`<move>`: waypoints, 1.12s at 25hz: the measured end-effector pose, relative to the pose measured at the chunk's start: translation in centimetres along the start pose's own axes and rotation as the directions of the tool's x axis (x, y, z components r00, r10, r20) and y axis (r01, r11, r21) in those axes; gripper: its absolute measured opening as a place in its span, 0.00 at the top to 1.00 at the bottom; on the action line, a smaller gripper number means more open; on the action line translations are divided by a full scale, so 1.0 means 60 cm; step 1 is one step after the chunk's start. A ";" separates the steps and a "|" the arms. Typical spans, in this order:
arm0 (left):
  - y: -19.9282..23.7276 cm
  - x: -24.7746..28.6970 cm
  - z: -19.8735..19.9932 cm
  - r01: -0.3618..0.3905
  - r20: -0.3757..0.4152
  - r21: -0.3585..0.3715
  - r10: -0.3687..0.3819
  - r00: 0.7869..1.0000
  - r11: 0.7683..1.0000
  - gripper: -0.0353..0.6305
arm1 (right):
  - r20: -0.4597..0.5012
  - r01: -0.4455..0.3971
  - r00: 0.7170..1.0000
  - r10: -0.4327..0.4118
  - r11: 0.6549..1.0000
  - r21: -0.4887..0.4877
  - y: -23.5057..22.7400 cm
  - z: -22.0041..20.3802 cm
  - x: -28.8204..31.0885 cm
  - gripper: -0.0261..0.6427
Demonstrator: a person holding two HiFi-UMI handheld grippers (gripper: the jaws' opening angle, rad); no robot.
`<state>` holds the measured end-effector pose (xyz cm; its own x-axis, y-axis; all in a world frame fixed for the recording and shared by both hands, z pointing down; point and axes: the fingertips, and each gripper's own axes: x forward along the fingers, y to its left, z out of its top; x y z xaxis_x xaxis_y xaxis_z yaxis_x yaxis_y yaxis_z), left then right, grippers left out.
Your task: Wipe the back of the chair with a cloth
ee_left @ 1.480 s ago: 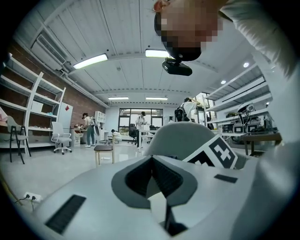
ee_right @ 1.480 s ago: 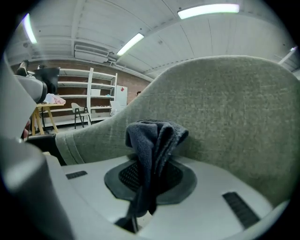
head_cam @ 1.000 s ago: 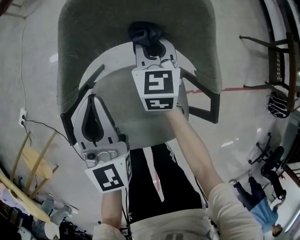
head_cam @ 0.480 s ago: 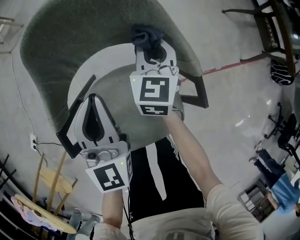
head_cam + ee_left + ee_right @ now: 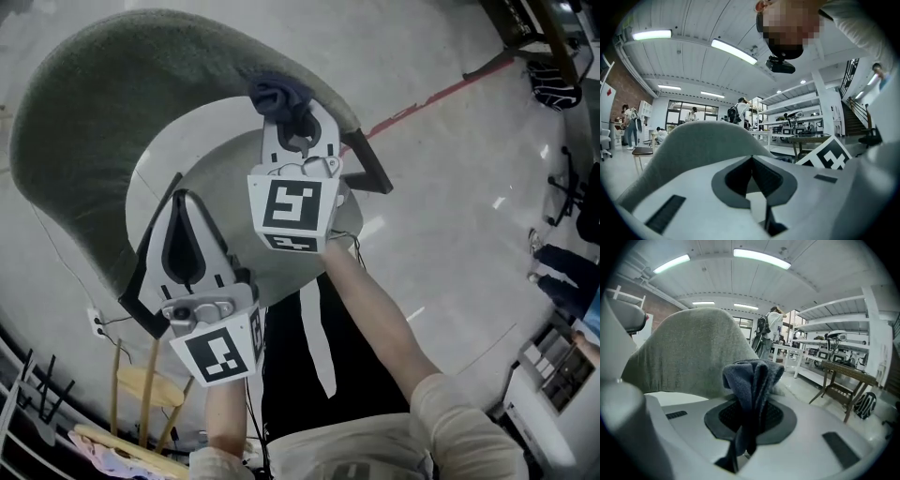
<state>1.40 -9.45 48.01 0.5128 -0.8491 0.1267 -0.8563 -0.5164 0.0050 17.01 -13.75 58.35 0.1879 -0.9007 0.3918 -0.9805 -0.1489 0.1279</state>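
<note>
The chair's grey-green fabric back [image 5: 112, 122] curves round its white seat shell [image 5: 159, 169] in the head view. My right gripper [image 5: 286, 117] is shut on a bunched dark blue cloth [image 5: 277, 94], which presses against the back's inner face near its right end. In the right gripper view the cloth [image 5: 752, 380] hangs pinched between the jaws, with the chair back [image 5: 689, 352] just behind it. My left gripper [image 5: 183, 202] is shut and holds nothing. It hovers over the seat's left side by the armrest. Its own view shows the chair back [image 5: 698, 140] close ahead.
Black armrests [image 5: 375, 173] stick out at both sides of the chair. A red line [image 5: 422, 98] crosses the pale floor. A wooden chair [image 5: 141, 384] stands at lower left and dark furniture [image 5: 534, 37] at top right. A wooden table [image 5: 848, 376] and shelves lie beyond.
The head view has swung, so the chair sits further left and more turned. My right gripper with the cloth has slid along the back toward its right end. The left gripper holds its place.
</note>
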 end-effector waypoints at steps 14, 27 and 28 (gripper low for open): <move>-0.039 0.016 -0.010 0.079 -0.004 -0.019 -0.079 0.997 0.997 0.92 | -0.036 0.126 0.991 -0.125 0.992 0.031 -0.046 -0.040 -0.051 0.87; -0.010 0.019 0.019 0.020 0.038 -0.052 -0.018 0.999 0.998 0.92 | -0.034 0.128 0.992 -0.125 0.989 0.079 -0.039 -0.013 -0.058 0.87; -0.006 0.018 0.035 0.015 0.056 -0.061 -0.011 0.998 0.998 0.92 | -0.019 0.118 0.993 -0.117 0.990 0.076 -0.034 0.004 -0.061 0.87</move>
<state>2.40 -10.40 46.04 0.5252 -0.8480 0.0713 -0.8507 -0.5212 0.0674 18.32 -10.26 56.44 0.3020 -0.8691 0.3917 -0.9531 -0.2844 0.1038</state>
